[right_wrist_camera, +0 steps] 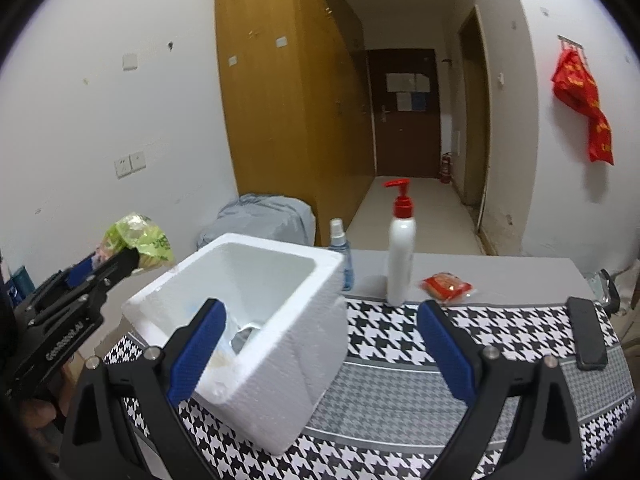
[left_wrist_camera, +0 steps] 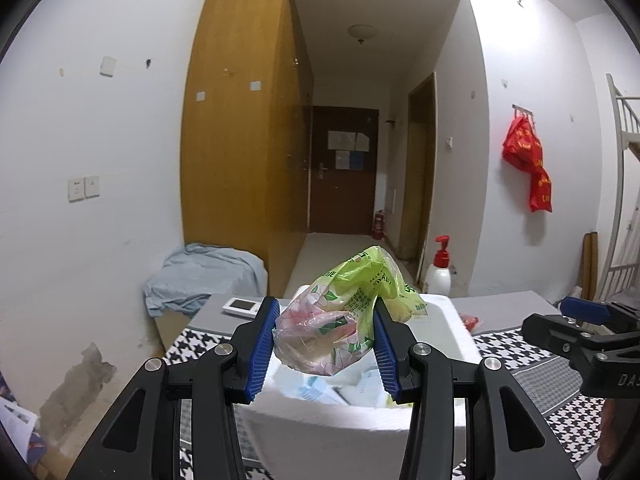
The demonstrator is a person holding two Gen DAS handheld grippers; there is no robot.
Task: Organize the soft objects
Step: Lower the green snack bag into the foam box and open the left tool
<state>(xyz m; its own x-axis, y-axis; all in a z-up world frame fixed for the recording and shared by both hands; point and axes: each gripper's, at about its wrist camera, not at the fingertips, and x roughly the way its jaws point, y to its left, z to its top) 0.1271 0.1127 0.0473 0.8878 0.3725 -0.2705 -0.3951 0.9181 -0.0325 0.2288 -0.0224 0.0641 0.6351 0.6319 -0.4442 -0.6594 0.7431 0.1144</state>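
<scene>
My left gripper is shut on a soft green and pink floral plastic packet and holds it in the air above the open white foam box. The packet also shows in the right wrist view, left of the foam box. Several soft packets lie inside the box. My right gripper is open and empty over the box's right side. A small red packet lies on the table behind it.
A white pump bottle and a blue spray bottle stand behind the box. A black phone lies at the right on the houndstooth cloth. A white remote lies at the far left.
</scene>
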